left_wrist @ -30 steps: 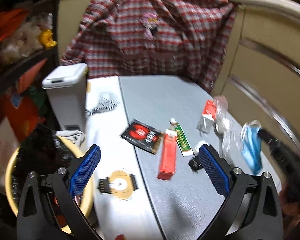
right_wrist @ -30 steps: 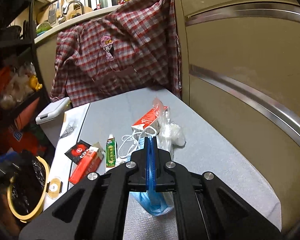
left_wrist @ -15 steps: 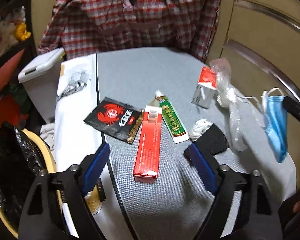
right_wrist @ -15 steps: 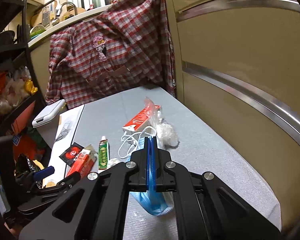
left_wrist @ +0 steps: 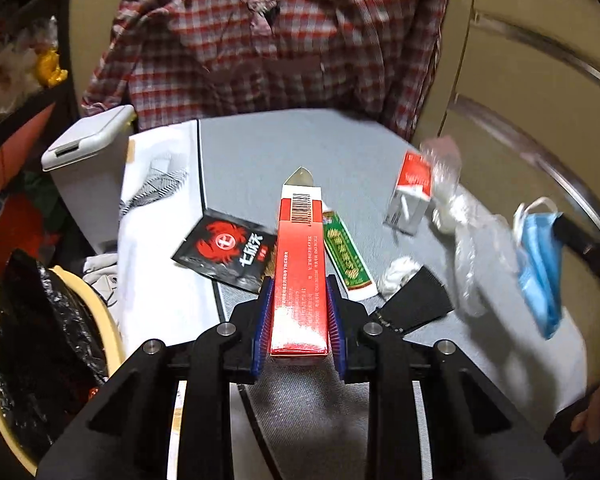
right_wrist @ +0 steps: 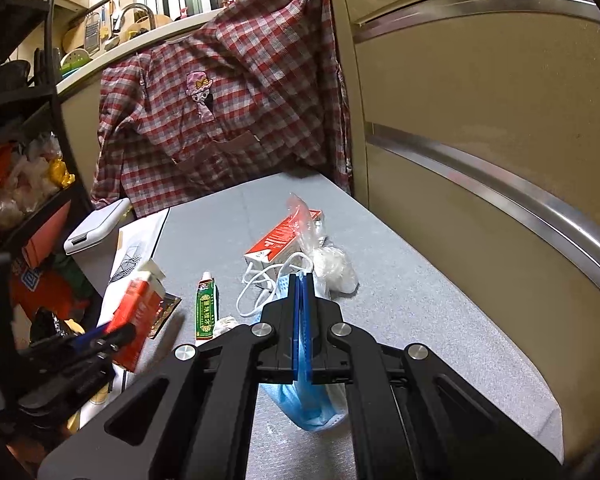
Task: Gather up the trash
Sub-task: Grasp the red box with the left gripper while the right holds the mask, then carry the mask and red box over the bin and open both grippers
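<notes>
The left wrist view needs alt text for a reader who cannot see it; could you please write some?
The left gripper is shut on a long red box over a grey table. Beside it lie a black sachet, a green tube and a blue face mask; a bin lined with black plastic stands at lower left.

Both views are lit dimly and warmly from overhead, with a yellow cast on the cabinet fronts and a bright glare streak along the metal trim strip. Strong fisheye bending and dark vignetted corners are noted at the edges (straight lines curve markedly). Motion blur is seen on the plastic bag and the left-hand shelving; central areas are rendered sharp.
</notes>
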`<state>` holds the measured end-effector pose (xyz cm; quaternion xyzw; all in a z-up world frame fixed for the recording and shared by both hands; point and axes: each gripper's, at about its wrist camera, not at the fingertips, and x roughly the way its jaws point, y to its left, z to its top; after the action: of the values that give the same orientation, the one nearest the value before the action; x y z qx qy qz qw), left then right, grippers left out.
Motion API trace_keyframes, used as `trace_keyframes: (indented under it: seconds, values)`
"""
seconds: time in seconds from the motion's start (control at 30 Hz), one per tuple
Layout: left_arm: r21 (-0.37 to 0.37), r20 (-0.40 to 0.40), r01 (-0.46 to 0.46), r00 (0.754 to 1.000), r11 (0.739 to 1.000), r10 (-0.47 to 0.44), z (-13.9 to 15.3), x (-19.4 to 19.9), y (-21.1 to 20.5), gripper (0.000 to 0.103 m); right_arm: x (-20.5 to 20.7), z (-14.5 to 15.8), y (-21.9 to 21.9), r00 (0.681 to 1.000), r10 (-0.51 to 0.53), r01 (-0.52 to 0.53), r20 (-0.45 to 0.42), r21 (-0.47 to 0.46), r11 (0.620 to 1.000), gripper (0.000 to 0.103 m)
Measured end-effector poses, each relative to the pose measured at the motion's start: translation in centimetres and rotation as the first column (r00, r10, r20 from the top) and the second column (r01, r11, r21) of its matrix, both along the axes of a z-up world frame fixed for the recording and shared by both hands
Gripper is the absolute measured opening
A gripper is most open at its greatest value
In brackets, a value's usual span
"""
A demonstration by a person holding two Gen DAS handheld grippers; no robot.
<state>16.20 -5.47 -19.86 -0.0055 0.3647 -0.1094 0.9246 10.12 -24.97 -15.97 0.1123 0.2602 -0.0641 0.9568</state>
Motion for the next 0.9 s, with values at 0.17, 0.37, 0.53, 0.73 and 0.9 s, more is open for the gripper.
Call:
trace_keyframes:
  seconds: [0.17,0.37,0.53,0.73,0.9]
  values:
    - [-0.043,0.056,-0.019,0.998,0.999,0.021,3.2,-1.8,1.7,0.025,-0.4,0.6,0.8,0.999,0.033,-0.033,0.017,0.014,0.999,0.002]
    - [-0.067,0.113,-0.061,0.991,0.996,0.068,6.4,-4.3,4.4,0.025,-1.3,2.3,2.7,0.993,0.096,-0.099,0.065,0.039,0.994,0.002]
    - [-0.076,0.134,-0.116,0.983,0.99,0.125,8.4,-6.1,7.6,0.025,-1.9,4.7,5.9,0.979,0.173,-0.176,0.105,0.024,0.984,0.002]
    - [-0.073,0.13,-0.193,0.971,0.979,0.201,9.8,-7.9,12.0,0.025,-2.1,7.0,10.8,0.951,0.284,-0.287,0.123,0.008,0.958,0.002]
    - [-0.06,0.136,-0.27,0.952,0.961,0.276,10.8,-9.6,16.3,0.025,-2.1,7.7,15.2,0.921,0.371,-0.373,0.116,-0.002,0.928,0.002]
